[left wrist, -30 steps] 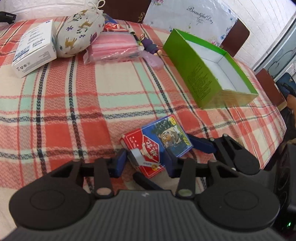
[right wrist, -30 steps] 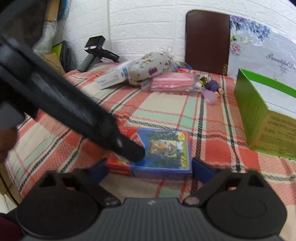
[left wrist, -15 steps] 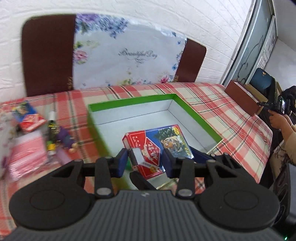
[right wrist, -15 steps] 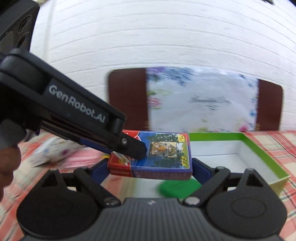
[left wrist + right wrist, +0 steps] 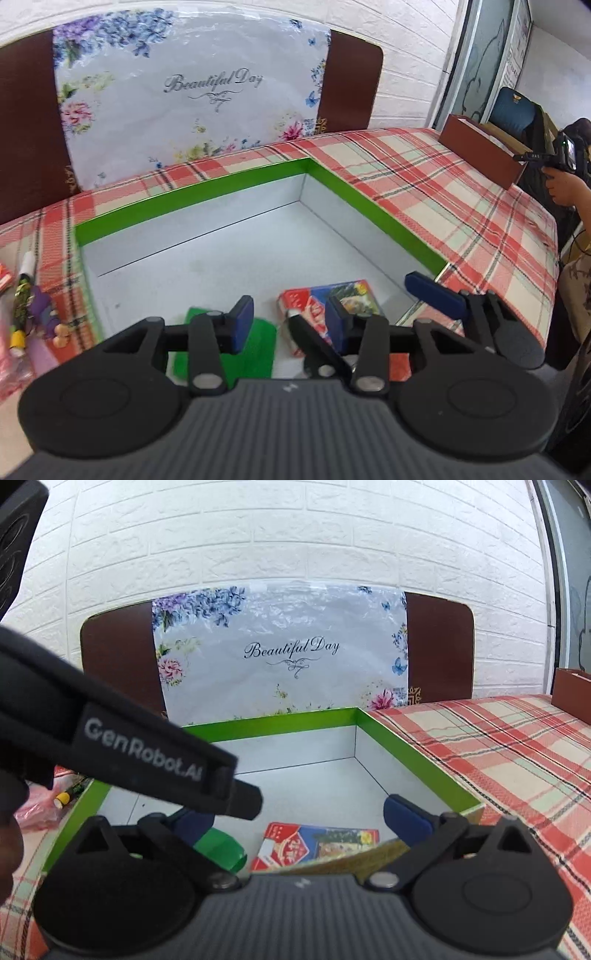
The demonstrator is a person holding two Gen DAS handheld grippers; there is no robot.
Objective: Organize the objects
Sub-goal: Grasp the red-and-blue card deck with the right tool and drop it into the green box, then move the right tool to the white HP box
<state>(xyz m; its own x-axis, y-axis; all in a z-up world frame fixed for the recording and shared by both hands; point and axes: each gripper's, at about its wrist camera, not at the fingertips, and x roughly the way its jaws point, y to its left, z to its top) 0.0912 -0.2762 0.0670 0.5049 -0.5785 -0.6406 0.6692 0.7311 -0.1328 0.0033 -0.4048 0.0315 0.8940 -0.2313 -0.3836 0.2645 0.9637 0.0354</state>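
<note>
A red and blue card pack (image 5: 325, 310) lies flat on the white floor of the open green box (image 5: 207, 192), near its front right corner; it also shows in the right wrist view (image 5: 317, 843). A green object (image 5: 255, 350) lies beside it inside the box, seen too in the right wrist view (image 5: 221, 847). My left gripper (image 5: 290, 325) is open above the pack and holds nothing. My right gripper (image 5: 299, 812) is open over the box (image 5: 280, 723), empty. The left gripper's body crosses the right wrist view at left.
The plaid tablecloth (image 5: 461, 206) runs right of the box. A keychain doll and pens (image 5: 33, 310) and a pink bag lie left of the box. A chair with a floral bag (image 5: 184, 96) stands behind. A brown box (image 5: 480, 147) sits far right.
Both grippers opened and let go of the card pack, which now lies inside the green box. Both views moved closer over the box.
</note>
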